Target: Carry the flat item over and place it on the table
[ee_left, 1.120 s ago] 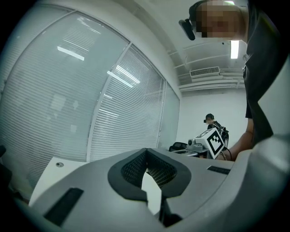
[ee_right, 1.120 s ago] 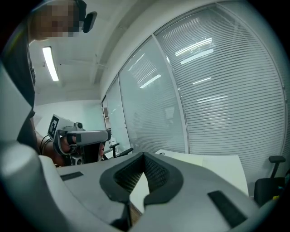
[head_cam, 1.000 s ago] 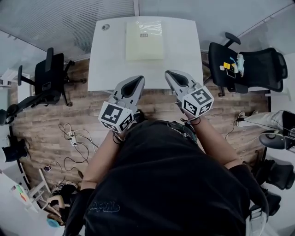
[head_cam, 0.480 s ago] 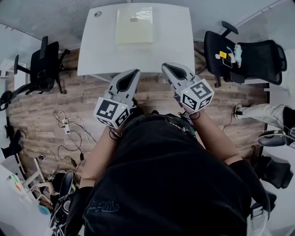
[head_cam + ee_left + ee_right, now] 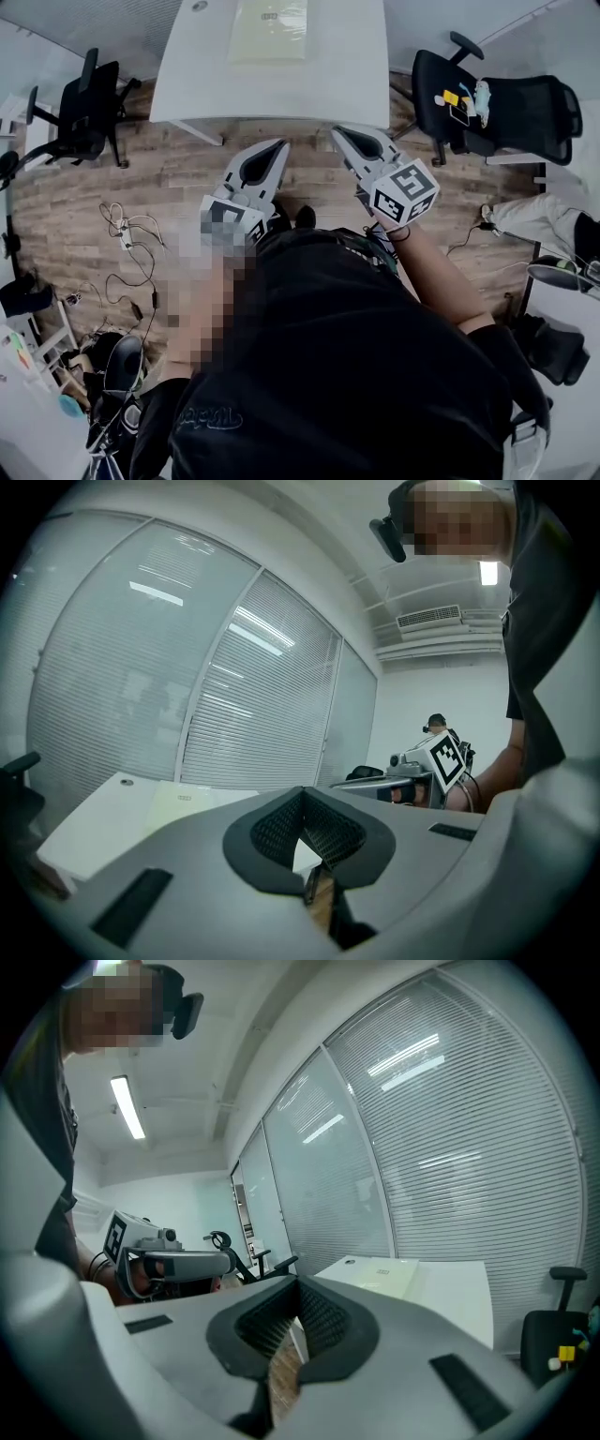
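You hold your left tool (image 5: 274, 153) and your right tool (image 5: 347, 139) side by side above the brown wooden floor (image 5: 159, 197). Both point toward the white rectangular table (image 5: 352, 75). Each tool has its jaws together, and nothing is between them. The pale yellow flat rectangular item (image 5: 269, 28) lies on the far part of the table, well apart from both tools. A black office chair (image 5: 497, 112) stands just beside the table, at its right side.
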Motion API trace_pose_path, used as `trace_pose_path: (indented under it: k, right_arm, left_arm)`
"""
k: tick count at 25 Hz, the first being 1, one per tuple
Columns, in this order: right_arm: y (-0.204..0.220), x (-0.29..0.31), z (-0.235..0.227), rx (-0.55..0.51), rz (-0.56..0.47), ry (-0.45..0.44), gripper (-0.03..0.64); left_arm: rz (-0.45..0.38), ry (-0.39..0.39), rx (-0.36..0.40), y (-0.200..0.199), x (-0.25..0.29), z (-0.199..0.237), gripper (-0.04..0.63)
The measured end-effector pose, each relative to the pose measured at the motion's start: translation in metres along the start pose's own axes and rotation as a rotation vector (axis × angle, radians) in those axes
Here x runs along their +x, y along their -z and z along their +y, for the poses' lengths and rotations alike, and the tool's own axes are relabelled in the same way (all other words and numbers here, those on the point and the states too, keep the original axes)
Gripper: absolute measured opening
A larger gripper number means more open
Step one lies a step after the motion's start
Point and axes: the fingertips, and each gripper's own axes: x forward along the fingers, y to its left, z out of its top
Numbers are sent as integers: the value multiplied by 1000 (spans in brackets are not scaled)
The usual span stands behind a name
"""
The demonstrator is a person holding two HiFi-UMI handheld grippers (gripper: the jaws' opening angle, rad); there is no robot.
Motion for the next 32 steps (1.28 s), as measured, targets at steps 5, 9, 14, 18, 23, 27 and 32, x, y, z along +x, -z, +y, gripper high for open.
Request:
trace_pose_path:
  k: [5,9,14,18,23,27,32]
  right_arm:
    - [11,-3,18,9,8,-5,21]
    - [12,-5,39,4,-8,-10,21]
    - [16,-5,65,11,-20,-1,21]
    - [14,-5,87,21,-37,13,21]
    - [4,-3,125,1,-68,24,21]
    - [0,-5,153,-17,-91,34,21]
    - [2,-13,177,-20,-103,71,21]
  left_arm:
    - [23,-27,0,12,-27,-3,13]
    - [23,-36,14,13,-46,-3,14]
    - [30,-2,38,11,-66,-8,13]
    - [39,17,53,9,-90,-6,13]
    - [33,32,61,7,-131,-1,14]
    - [41,55,65,11,-159,0,13]
    - [42,89,73,16,-186,-2,13]
